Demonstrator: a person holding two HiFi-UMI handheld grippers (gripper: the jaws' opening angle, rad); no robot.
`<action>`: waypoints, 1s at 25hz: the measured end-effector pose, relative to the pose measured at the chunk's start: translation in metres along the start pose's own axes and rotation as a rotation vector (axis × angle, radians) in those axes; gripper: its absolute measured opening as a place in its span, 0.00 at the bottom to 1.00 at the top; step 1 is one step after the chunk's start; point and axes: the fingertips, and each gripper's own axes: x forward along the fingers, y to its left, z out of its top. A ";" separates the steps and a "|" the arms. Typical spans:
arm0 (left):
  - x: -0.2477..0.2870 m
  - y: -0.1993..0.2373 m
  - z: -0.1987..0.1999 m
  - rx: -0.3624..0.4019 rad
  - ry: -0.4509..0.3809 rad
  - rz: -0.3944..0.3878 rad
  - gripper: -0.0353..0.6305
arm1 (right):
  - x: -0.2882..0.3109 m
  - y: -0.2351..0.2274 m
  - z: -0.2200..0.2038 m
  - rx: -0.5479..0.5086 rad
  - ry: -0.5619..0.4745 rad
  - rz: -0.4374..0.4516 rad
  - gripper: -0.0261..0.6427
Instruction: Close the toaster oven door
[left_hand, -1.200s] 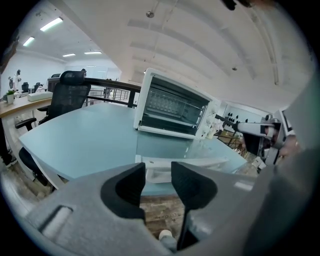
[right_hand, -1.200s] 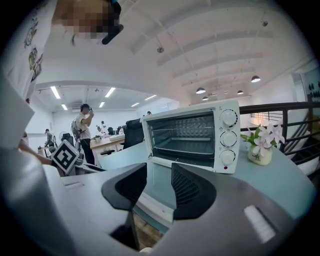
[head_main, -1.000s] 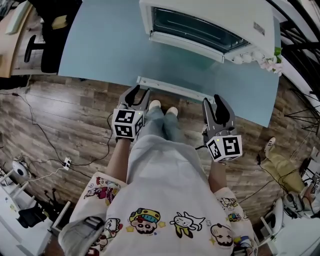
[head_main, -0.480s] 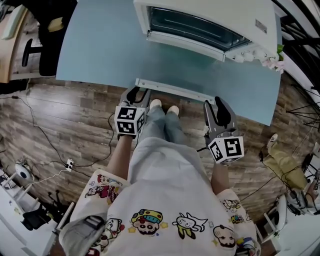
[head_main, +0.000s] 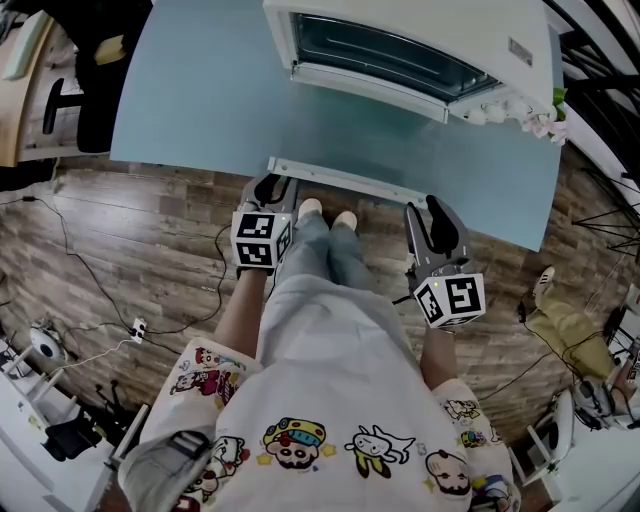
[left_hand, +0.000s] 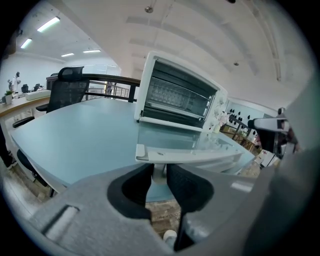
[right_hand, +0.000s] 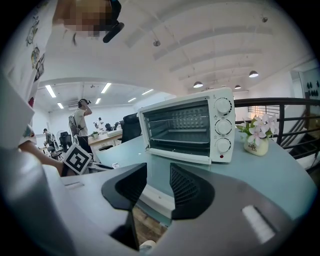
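Grasp stage: at the head view's centre, the left gripper (head_main: 277, 186), jaws just closing, pinches the white bar handle (head_main: 345, 180) of the white toaster oven's (head_main: 430, 35) lowered glass door (left_hand: 190, 142), while the right gripper (head_main: 424, 210) gapes empty; next, swing it upward.

Open oven (head_main: 430, 25) at twelve. My left gripper (head_main: 277, 186), jaws just closing, at the handle's (head_main: 345, 180) nine-o'clock end; right gripper (head_main: 424, 212) by its three-o'clock end.

One oven, two grippers

The surface (head_main: 200, 90) holds one toaster oven (head_main: 420, 40) with three knobs (right_hand: 223, 126), one door (left_hand: 170, 142) and one handle (head_main: 345, 180), plus one pot of flowers (right_hand: 258, 144) near its right edge. Two grippers, left (head_main: 272, 188) and right (head_main: 430, 218), are at the near edge. One black chair (left_hand: 67, 95) is beside the left edge.
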 end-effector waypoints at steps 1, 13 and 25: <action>0.000 0.001 0.000 0.001 -0.001 0.006 0.19 | 0.001 0.001 -0.001 0.001 0.001 0.001 0.27; -0.003 -0.002 0.006 0.028 0.008 0.039 0.17 | 0.002 0.012 -0.004 0.006 0.002 0.044 0.25; -0.024 -0.012 0.043 0.022 -0.050 0.037 0.17 | -0.010 0.017 0.012 0.000 -0.048 0.061 0.22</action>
